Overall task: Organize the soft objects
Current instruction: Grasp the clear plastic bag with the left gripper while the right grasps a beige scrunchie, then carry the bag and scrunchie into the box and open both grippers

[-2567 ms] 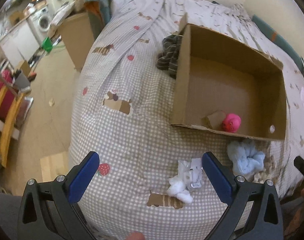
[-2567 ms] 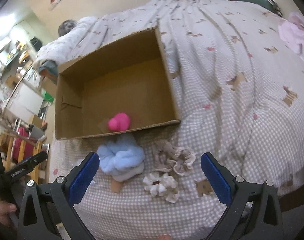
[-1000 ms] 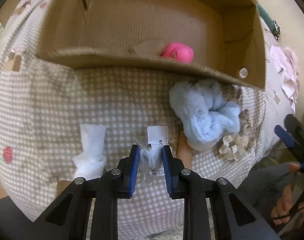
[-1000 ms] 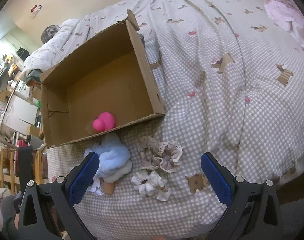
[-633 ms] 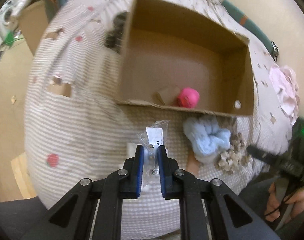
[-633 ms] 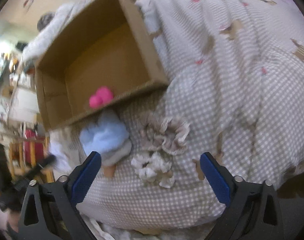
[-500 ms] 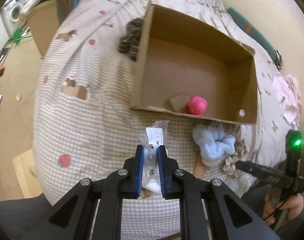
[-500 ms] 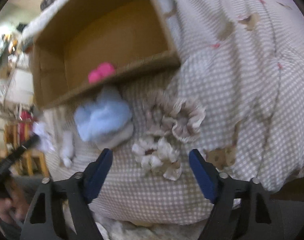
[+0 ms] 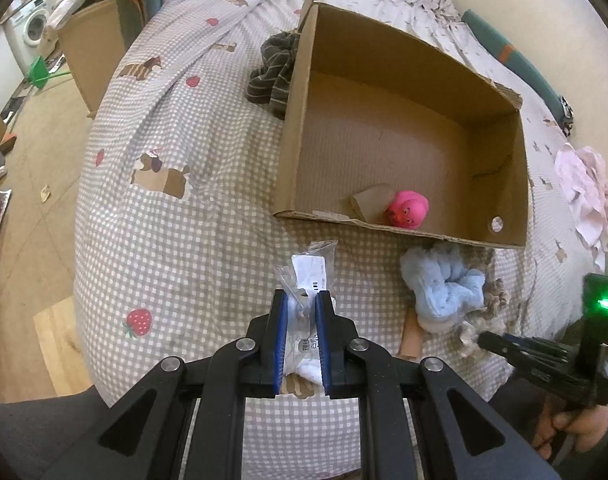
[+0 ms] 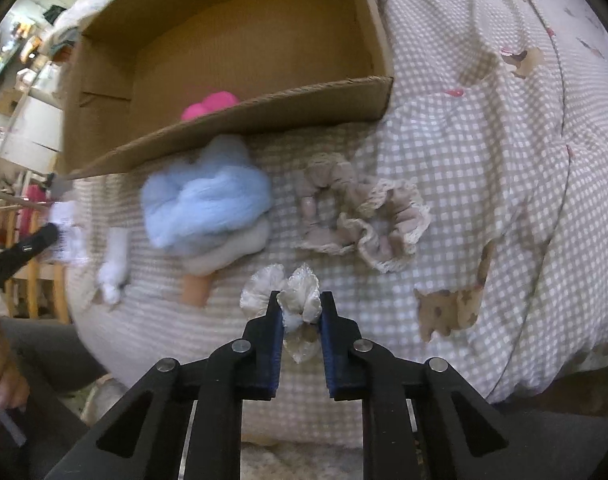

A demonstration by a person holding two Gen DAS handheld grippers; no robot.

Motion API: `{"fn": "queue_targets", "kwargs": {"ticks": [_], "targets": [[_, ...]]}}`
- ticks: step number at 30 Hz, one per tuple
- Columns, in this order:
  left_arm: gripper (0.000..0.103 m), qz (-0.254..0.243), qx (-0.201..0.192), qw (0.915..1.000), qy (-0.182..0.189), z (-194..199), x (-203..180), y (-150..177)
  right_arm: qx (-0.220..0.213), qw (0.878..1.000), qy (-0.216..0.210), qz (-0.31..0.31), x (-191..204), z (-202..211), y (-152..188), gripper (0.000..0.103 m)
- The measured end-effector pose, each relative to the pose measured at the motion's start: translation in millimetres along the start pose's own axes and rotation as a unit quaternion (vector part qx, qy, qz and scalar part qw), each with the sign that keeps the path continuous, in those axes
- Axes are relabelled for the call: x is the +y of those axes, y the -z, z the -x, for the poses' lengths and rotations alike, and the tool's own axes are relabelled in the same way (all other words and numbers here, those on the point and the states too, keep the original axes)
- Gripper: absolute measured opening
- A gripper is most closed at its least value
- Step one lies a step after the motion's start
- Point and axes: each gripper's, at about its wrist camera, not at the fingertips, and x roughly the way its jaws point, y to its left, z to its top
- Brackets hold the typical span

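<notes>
my left gripper (image 9: 300, 308) is pinched on a clear plastic packet (image 9: 305, 280) with a white label, held above the near edge of the bed (image 9: 176, 240). my right gripper (image 10: 300, 312) is clamped on a cream scrunchie (image 10: 300, 284) at that same edge. just beyond lie a blue fluffy bundle (image 10: 206, 200), touching the box's front wall, and a beige lace scrunchie (image 10: 363, 216) beside it. farther back, the cardboard box (image 9: 403, 232) holds only a pink toy (image 9: 407, 210), so i judge most of the sorting is left. the left view alone shows a striped dark cloth (image 9: 274, 76) behind the box's left wall; the right view alone shows a small white piece (image 10: 114, 268) near the bed's edge.
</notes>
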Motion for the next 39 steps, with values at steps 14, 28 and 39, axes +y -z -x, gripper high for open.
{"fn": "queue_targets", "kwargs": {"ticks": [14, 28, 39], "targets": [[0.013, -0.018, -0.040, 0.9990, -0.003, 56, -14, -5, -0.108, 0.990, -0.076, 0.050, 20, 111, -1, 0.018], [0.013, -0.060, -0.085, 0.9946, 0.002, 92, -57, -65, -0.175, 0.976, -0.115, 0.058, 39, 162, -54, 0.018], [0.013, -0.087, -0.037, 0.9952, -0.026, 45, -72, -89, -0.143, 0.986, -0.084, 0.030, 29, 133, -92, 0.018]]}}
